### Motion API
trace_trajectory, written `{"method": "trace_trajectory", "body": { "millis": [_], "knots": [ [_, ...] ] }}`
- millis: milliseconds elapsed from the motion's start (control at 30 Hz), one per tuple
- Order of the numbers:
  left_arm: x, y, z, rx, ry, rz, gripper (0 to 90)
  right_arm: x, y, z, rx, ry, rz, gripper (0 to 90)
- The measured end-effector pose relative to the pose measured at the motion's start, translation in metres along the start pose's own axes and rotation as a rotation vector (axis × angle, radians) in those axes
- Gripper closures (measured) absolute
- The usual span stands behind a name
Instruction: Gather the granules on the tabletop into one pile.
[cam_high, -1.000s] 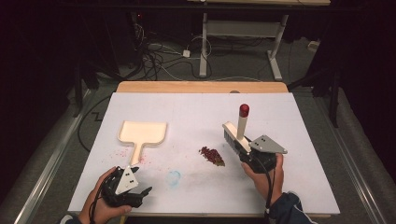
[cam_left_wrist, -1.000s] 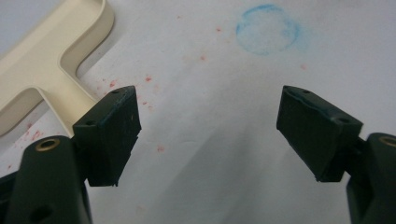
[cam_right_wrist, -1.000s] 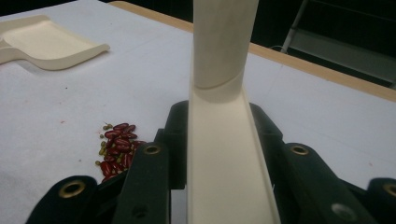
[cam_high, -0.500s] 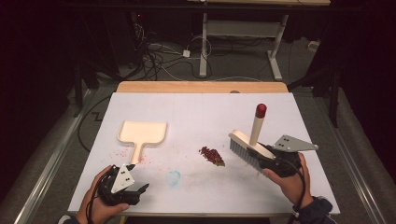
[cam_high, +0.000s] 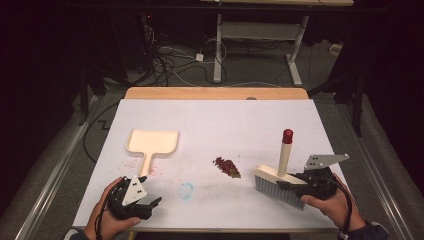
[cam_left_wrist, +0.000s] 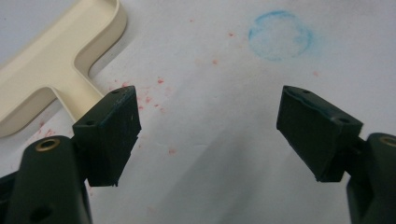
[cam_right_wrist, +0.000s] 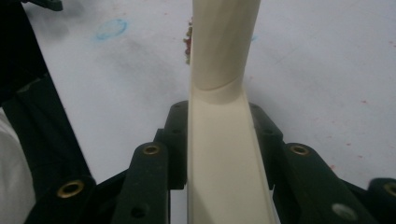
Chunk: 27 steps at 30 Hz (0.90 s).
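A cream hand brush (cam_high: 280, 181) with grey bristles and a red-tipped upright handle stands on the white table at the right, and my right gripper (cam_high: 296, 181) is shut on its head (cam_right_wrist: 224, 158). A small pile of dark red crumbs (cam_high: 226, 167) lies just left of the bristles. The cream dustpan (cam_high: 151, 143) rests flat at the left, handle toward me. My left gripper (cam_high: 150, 206) sits near the table's front edge below the dustpan handle (cam_left_wrist: 56, 74), open with nothing between its pads (cam_left_wrist: 109, 133).
A faint blue circle (cam_high: 186, 190) is drawn on the table (cam_high: 210, 120) between the two grippers, with scattered red specks (cam_left_wrist: 161, 81) around the dustpan handle. A wooden strip (cam_high: 215, 93) lines the far edge. Cables and desk legs lie on the floor beyond.
My right gripper has carried the brush to the right and nearer the front edge, away from the crumb pile. The left gripper has stayed where it was.
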<state>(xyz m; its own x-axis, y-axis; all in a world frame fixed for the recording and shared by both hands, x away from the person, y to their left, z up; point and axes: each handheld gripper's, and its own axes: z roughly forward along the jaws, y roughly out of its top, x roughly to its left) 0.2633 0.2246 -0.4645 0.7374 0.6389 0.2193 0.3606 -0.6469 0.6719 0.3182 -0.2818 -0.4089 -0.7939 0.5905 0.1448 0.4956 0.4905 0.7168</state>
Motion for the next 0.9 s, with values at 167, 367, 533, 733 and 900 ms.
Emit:
{"method": "trace_trajectory", "body": {
  "millis": [167,367,533,733,900],
  "knots": [
    [-0.002,0.001,0.005,0.02,-0.014,0.008,20.7,-0.027,0.011,0.011,0.042,0.019,-0.031,64.5],
    [-0.004,0.0,0.008,0.036,-0.03,0.0,20.7,-0.06,0.023,0.024,0.107,0.025,-0.048,54.9],
    [-0.004,0.0,0.008,0.04,-0.024,0.011,20.7,-0.079,0.028,0.031,0.129,-0.06,-0.028,45.4],
    [-0.005,-0.001,0.009,0.05,-0.034,0.001,20.7,-0.103,0.023,0.029,0.081,-0.241,0.084,59.4],
    [-0.005,0.0,0.01,0.052,-0.038,0.007,20.7,-0.108,0.021,0.049,0.125,-0.366,0.112,65.2]
  ]
}}
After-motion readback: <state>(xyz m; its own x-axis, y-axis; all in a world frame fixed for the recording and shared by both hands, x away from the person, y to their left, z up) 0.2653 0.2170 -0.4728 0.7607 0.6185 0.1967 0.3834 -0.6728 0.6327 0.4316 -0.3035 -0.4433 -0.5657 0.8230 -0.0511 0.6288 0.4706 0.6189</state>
